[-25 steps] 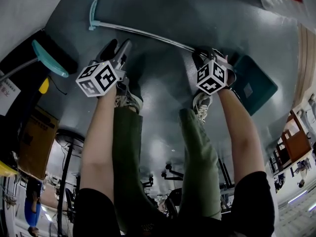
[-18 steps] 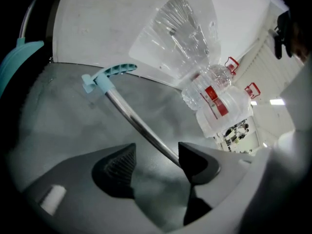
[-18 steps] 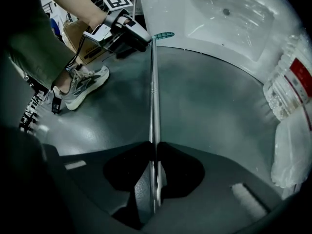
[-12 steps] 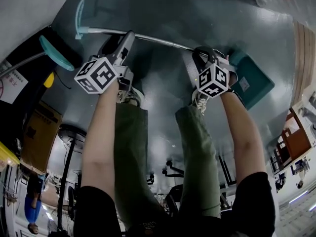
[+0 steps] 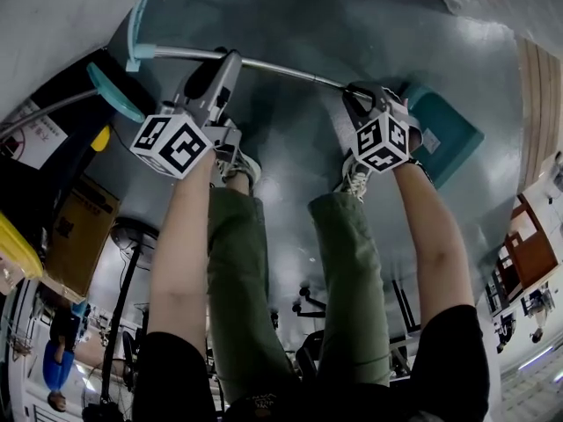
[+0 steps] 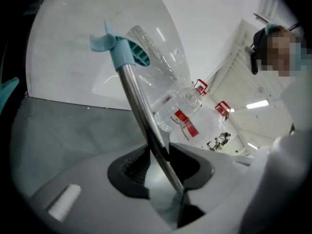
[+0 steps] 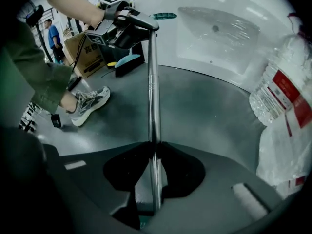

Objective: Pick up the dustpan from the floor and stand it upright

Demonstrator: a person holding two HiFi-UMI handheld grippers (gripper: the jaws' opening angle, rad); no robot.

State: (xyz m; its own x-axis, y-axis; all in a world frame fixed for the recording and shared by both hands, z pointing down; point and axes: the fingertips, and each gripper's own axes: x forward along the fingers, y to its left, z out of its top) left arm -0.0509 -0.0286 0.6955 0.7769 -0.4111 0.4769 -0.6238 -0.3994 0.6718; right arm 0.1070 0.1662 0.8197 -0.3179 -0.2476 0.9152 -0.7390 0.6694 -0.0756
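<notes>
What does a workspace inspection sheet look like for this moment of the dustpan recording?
surface: grey floor, glossy, with light reflections.
job's things: dustpan, teal pan at the right in the head view; its metal handle runs left to a teal grip end.
clutter: shrink-wrapped water bottles; cardboard box; second teal-handled tool; yellow item at the left edge.
grippers: left gripper shut on the handle towards the grip end, its jaws having just been closing; right gripper shut on the handle near the pan.
cables: nothing seen.
surroundings: white wall; the person's shoe; a bystander in blue far off.
</notes>
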